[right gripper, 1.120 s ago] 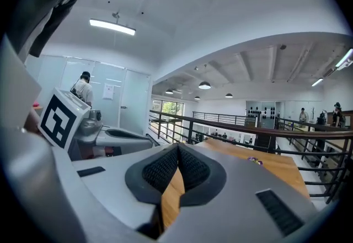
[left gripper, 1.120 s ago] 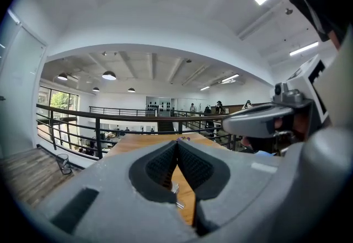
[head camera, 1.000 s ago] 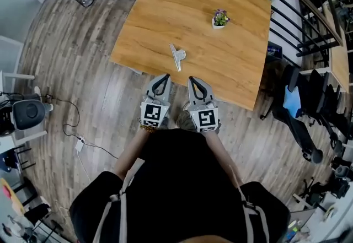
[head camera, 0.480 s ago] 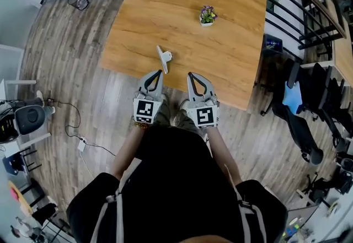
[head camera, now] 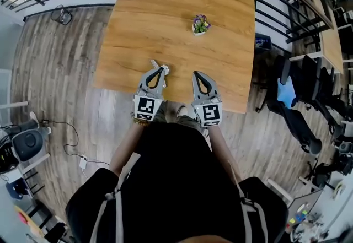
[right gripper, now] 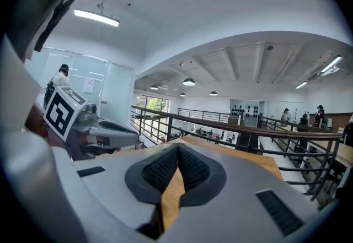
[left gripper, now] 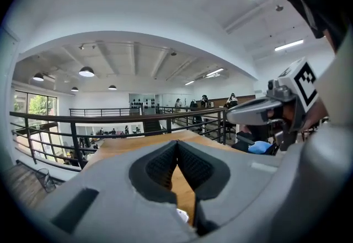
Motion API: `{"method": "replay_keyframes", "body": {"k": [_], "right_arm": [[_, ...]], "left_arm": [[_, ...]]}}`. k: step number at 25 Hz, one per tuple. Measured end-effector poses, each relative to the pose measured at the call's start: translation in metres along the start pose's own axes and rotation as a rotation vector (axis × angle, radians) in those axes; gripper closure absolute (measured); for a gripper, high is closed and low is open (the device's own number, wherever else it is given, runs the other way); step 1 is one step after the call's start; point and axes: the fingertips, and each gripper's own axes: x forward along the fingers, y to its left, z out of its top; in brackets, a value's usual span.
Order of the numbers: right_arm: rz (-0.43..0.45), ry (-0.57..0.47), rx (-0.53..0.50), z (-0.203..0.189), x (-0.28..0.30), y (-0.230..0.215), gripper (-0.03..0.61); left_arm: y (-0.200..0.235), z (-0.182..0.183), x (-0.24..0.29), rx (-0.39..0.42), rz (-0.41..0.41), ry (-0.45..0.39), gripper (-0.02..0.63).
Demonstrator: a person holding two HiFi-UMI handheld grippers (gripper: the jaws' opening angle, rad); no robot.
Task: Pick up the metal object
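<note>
On the wooden table, near its front edge, the metal object is seen partly hidden behind the tip of the left gripper, a small potted plant is set farther back, and the jaws of the left gripper and the right gripper are pressed together with nothing held.

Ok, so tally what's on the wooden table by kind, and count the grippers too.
Metal object: 1
Potted plant: 1
Grippers: 2, left gripper and right gripper
Total: 4
</note>
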Motion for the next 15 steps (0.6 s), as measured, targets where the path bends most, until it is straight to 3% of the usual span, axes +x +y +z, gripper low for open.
{"method": "replay_keyframes", "body": {"k": [4, 8, 15], "right_arm": [[-0.032, -0.007, 0.008, 0.008, 0.037, 0.003, 0.578], [-0.006, -0.034, -0.029, 0.027, 0.071, 0.017, 0.578], [-0.050, -0.008, -0.011, 0.022, 0.094, 0.023, 0.578]], "left_arm": [[0.037, 0.001, 0.007, 0.028, -0.022, -0.021, 0.604], [0.067, -0.010, 0.018, 0.016, -0.074, -0.048, 0.603], [0.083, -0.036, 0.041, 0.030, -0.168, 0.000, 0.603]]}}
